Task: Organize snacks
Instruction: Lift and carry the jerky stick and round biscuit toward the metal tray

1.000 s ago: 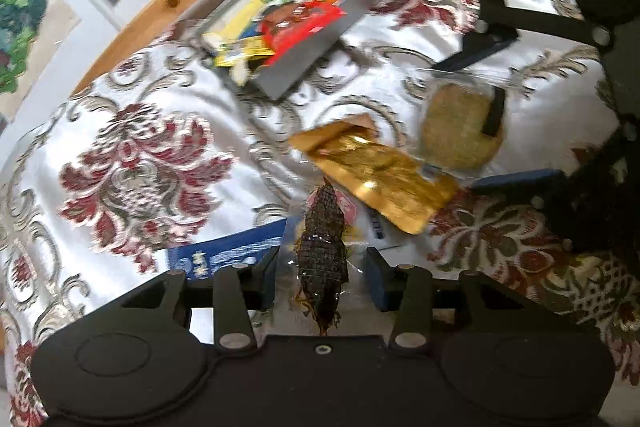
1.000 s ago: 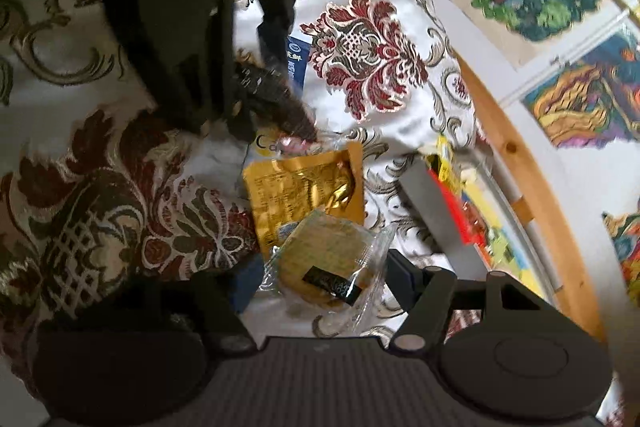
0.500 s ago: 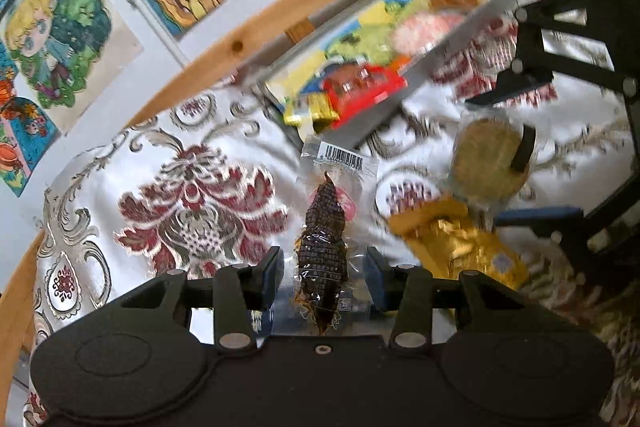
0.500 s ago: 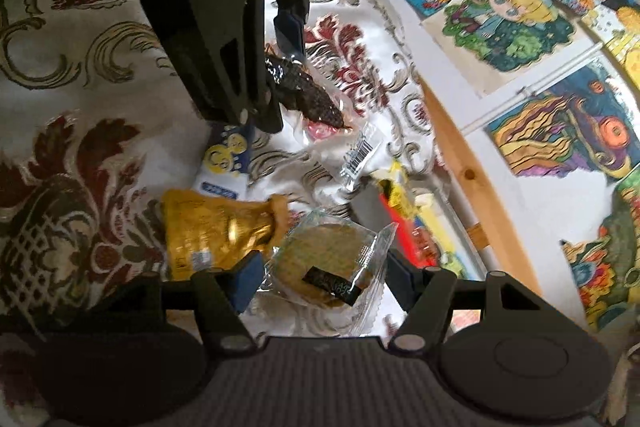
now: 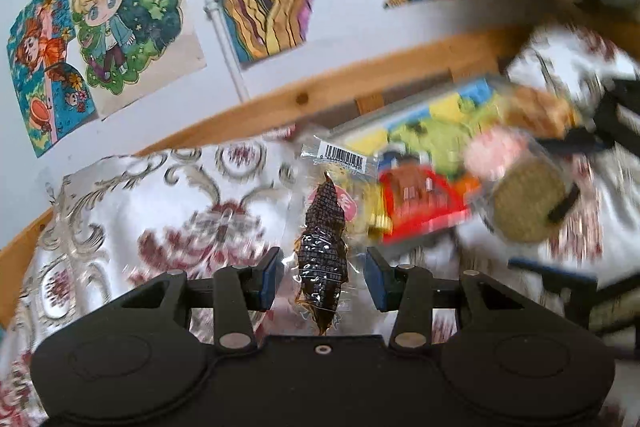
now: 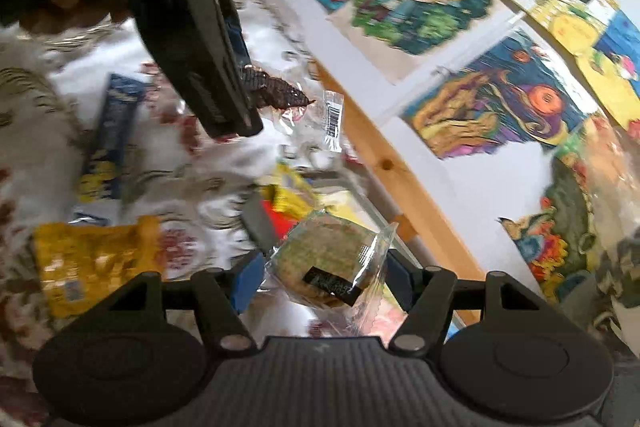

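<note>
My left gripper (image 5: 322, 279) is shut on a clear packet holding a dark brown snack (image 5: 323, 247), held in the air above the patterned cloth (image 5: 160, 211). The same snack (image 6: 276, 94) shows in the right wrist view, sticking out of the left gripper at upper left. Between the pads of my right gripper (image 6: 322, 277), which is shut, sits a round cookie in a clear wrapper (image 6: 326, 255). This cookie (image 5: 522, 207) hangs at the right of the left wrist view, beside the colourful snack tray (image 5: 424, 147).
A gold packet (image 6: 92, 259) and a blue box (image 6: 112, 131) lie on the cloth at the left. The tray's grey wall (image 6: 258, 227) stands just ahead of the cookie. A wooden rail (image 5: 280, 107) edges the cloth, with posters on the wall (image 5: 132, 7) behind.
Both grippers have risen off the cloth with their snacks and swung towards the tray and wall. The gold packet has dropped out of the left wrist view.
</note>
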`<action>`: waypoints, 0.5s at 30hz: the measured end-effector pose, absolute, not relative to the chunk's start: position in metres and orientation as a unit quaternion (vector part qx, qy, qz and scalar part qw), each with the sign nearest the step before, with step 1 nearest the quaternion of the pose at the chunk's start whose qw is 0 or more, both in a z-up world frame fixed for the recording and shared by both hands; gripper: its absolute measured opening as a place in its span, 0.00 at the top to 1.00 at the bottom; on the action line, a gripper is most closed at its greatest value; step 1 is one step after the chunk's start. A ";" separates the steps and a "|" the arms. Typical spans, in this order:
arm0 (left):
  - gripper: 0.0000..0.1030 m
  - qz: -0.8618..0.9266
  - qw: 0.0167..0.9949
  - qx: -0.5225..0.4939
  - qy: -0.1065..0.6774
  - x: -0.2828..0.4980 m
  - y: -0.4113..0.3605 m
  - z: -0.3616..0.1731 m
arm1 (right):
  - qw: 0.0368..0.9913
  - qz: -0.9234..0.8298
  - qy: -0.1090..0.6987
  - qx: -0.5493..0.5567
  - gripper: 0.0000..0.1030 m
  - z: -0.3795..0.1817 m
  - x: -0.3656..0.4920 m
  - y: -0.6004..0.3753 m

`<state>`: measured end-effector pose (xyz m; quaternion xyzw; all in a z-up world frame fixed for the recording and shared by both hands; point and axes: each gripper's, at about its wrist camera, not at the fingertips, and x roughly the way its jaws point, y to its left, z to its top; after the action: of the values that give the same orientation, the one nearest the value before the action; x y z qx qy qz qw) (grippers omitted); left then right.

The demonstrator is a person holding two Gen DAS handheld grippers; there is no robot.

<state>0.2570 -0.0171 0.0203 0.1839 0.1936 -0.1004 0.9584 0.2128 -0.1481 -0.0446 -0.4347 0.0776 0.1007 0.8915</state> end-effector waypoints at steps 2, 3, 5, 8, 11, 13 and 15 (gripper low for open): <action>0.56 -0.100 0.964 0.163 0.183 0.270 -0.025 0.026 | 0.895 0.088 0.073 -0.430 0.32 -0.041 0.223 -0.155; 0.56 -0.101 0.967 0.152 0.178 0.278 -0.031 0.028 | 0.898 0.083 0.073 -0.427 0.32 -0.039 0.229 -0.158; 0.56 -0.107 0.969 0.137 0.174 0.293 -0.041 0.029 | 0.906 0.073 0.075 -0.410 0.32 -0.034 0.243 -0.164; 0.55 -0.118 0.972 0.113 0.172 0.318 -0.054 0.028 | 0.925 0.062 0.090 -0.363 0.32 -0.023 0.266 -0.176; 0.55 -0.128 0.972 0.078 0.179 0.340 -0.058 0.023 | 0.935 0.051 0.090 -0.338 0.32 -0.017 0.288 -0.182; 0.55 -0.133 0.972 0.062 0.183 0.354 -0.057 0.020 | 0.938 0.046 0.093 -0.331 0.32 -0.016 0.301 -0.183; 0.56 -0.136 0.972 0.048 0.187 0.365 -0.056 0.015 | 0.942 0.040 0.098 -0.320 0.32 -0.017 0.314 -0.184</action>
<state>0.3653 -0.0564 0.0152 0.0480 0.1873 -0.1363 0.9716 0.3142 -0.1842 -0.0175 -0.3197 0.0977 0.0402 0.9416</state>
